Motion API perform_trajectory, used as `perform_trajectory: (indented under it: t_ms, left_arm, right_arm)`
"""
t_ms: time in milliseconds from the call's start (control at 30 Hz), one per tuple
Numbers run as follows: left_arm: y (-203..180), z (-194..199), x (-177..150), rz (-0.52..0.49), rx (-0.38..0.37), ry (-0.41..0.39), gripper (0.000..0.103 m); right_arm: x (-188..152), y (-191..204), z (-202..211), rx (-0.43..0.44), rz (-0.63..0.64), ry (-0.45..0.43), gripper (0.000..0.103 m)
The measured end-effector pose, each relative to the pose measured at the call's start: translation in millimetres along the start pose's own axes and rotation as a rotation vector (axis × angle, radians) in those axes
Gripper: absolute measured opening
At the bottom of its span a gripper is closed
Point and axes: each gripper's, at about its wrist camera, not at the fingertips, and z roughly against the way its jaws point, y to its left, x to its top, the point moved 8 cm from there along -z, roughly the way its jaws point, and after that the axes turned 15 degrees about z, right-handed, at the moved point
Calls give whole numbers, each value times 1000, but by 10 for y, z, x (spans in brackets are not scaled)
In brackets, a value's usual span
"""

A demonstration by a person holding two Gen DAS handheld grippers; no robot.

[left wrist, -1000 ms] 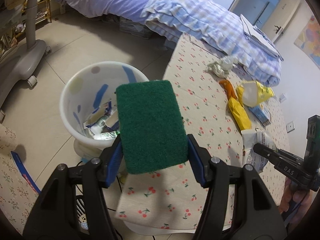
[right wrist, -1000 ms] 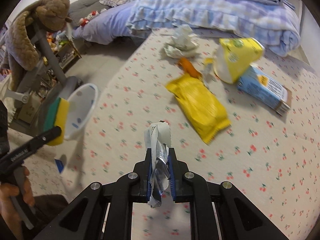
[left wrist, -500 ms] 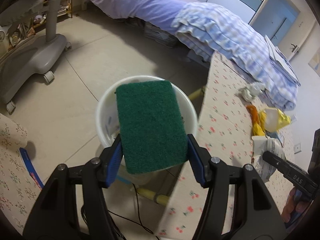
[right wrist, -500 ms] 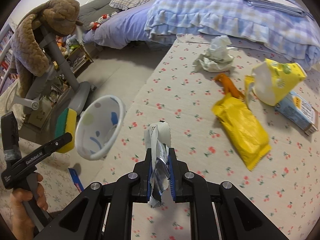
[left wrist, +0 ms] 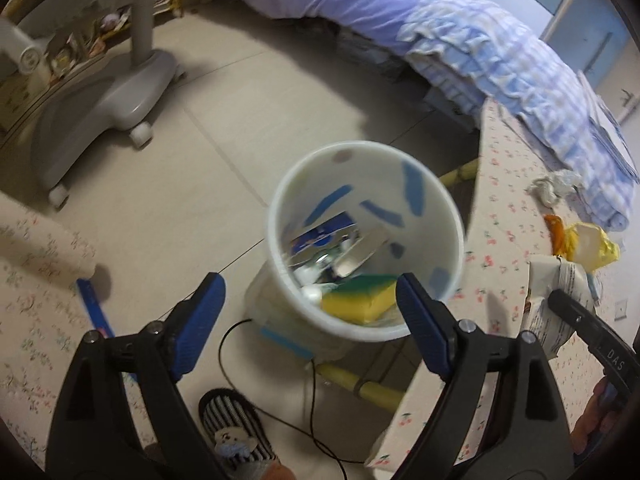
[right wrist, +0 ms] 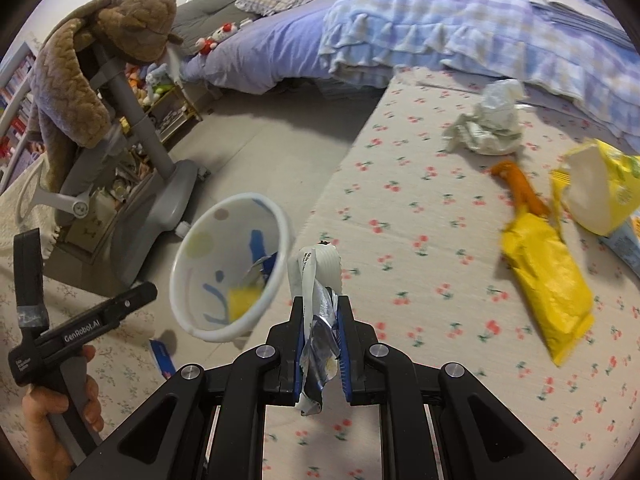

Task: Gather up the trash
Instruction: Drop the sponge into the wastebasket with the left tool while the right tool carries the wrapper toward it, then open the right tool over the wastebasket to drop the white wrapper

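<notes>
The bed [right wrist: 280, 36] fills the far side of the room, a blue checked quilt [right wrist: 440, 20] heaped on it. In front of it stands the surface [right wrist: 440, 280], covered by a cherry-print cloth, its far edge against the quilt. A grey stand [left wrist: 104, 92] on castors sits on the tiled floor to the left, with a brown plush blanket [right wrist: 92, 68] draped over its top. The white bin [left wrist: 366, 248] stands on the floor just beside the near-left edge of the surface. Wrappers lie in its bottom, and a sponge [left wrist: 360, 296], yellow with a green face, rests on them against the near wall.

On the surface lie a yellow pouch [right wrist: 548, 284], a torn yellow bag [right wrist: 600, 188] beside it, an orange scrap [right wrist: 516, 184] touching the pouch's far end, and a crumpled tissue [right wrist: 488, 120] further back, near the quilt.

The left tool [left wrist: 310, 312] hangs over the near rim of the bin with its blue pads spread wide and nothing between them. The right tool [right wrist: 320, 332] is clenched on a silver-and-white wrapper [right wrist: 316, 280], which sticks up past the fingertips, above the near-left corner of the surface close to the bin. A striped slipper [left wrist: 236, 428] shows on the floor below the left tool.
</notes>
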Motion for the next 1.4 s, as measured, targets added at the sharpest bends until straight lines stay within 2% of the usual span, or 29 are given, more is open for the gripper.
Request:
perform_trajectory:
  t_ms: [133, 300, 567, 600, 667, 700, 733, 800, 1100, 1333, 1400]
  left_arm:
    - [134, 65, 93, 37, 20, -11, 92]
    - [175, 122, 162, 29, 43, -44, 94]
    - [169, 100, 209, 30, 42, -40, 95]
    - [172, 103, 213, 29, 43, -41, 95]
    - [166, 101, 217, 26, 48, -40, 95]
    - [168, 99, 214, 25, 49, -39, 95]
    - [164, 94, 212, 25, 50, -36, 95]
    - [162, 94, 211, 26, 47, -33, 95]
    - [69, 92, 148, 15, 30, -19, 95]
    - [-193, 122, 23, -34, 1, -12, 96]
    - [-273, 121, -12, -44, -5, -12, 99]
  right_arm:
    - [154, 170, -150, 22, 25, 10, 15]
    - [358, 368, -382, 69, 16, 8, 15]
    - [545, 455, -654, 59, 7, 19, 21]
    - [562, 450, -668, 58, 6, 20, 25]
    - [589, 414, -688, 63, -6, 29, 42]
    - [597, 382, -684, 61, -21, 33, 61]
    - [601, 339, -655, 55, -34, 23, 67]
    - [614, 280, -603, 42, -40, 5, 67]
    - [359, -85, -324, -23, -54, 37, 68]
    - [117, -434, 66, -77, -71, 20, 71]
    - [63, -543, 170, -93, -80, 12, 72]
